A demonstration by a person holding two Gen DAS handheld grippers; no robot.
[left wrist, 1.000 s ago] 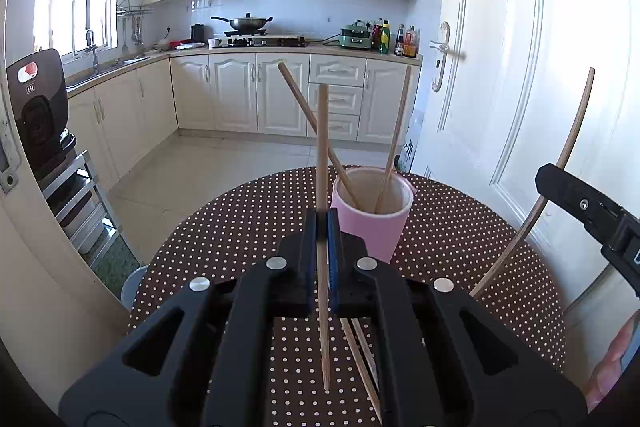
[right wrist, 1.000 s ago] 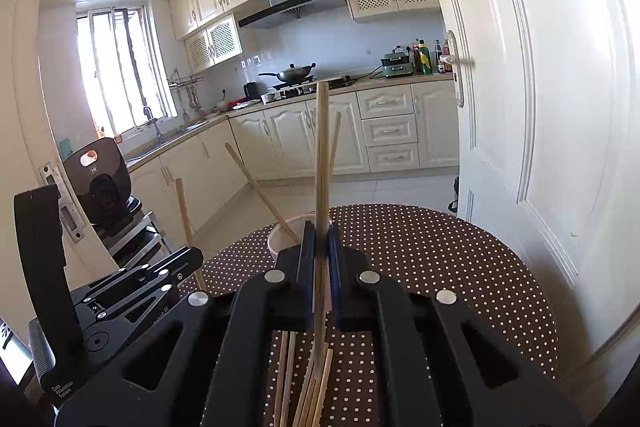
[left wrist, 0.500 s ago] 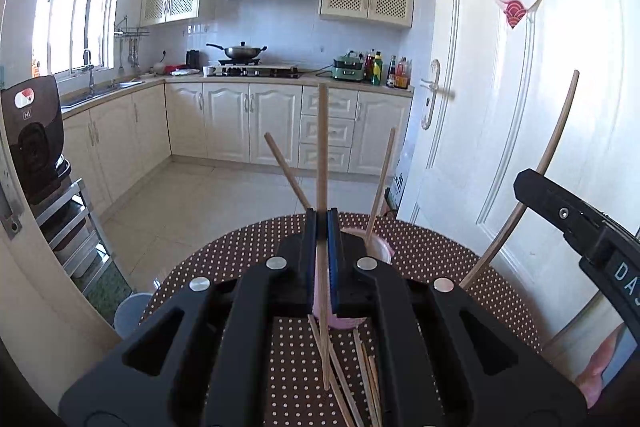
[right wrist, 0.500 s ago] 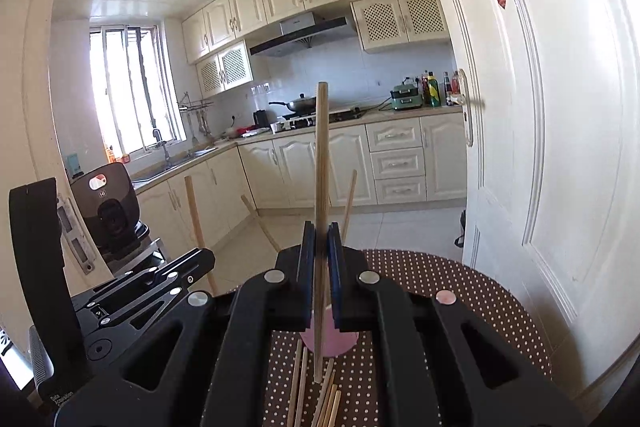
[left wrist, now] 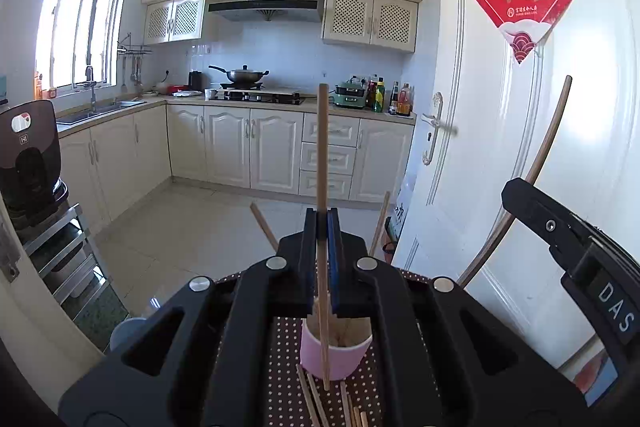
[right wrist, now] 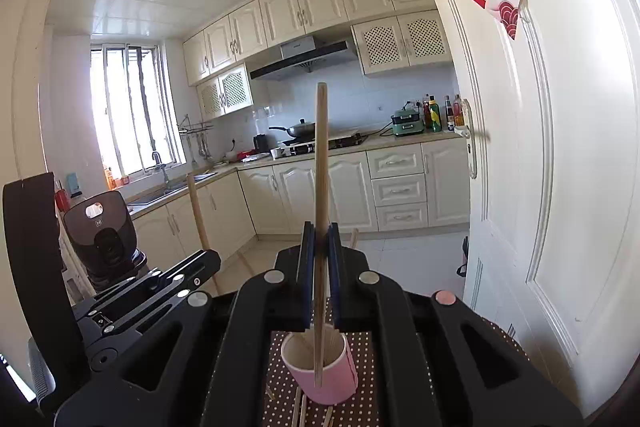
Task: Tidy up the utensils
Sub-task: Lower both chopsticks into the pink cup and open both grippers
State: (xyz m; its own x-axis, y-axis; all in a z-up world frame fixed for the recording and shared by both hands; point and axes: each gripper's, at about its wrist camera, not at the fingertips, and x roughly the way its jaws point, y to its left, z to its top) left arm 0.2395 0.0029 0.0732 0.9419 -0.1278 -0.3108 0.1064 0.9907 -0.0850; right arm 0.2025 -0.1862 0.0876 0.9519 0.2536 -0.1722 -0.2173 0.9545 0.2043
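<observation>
In a sunlit kitchen, the left gripper (left wrist: 322,227) pinches a chopstick (left wrist: 322,163) upright between its pressed-together jaws, high above the dotted table (left wrist: 286,359). Below it stands the pink cup (left wrist: 336,359), holding more sticks, with loose chopsticks (left wrist: 316,403) lying on the near side of the cup. To the right, the right gripper (right wrist: 319,239) likewise clamps a second chopstick (right wrist: 320,163) upright above the same cup (right wrist: 320,371), beside the white door (right wrist: 560,187).
</observation>
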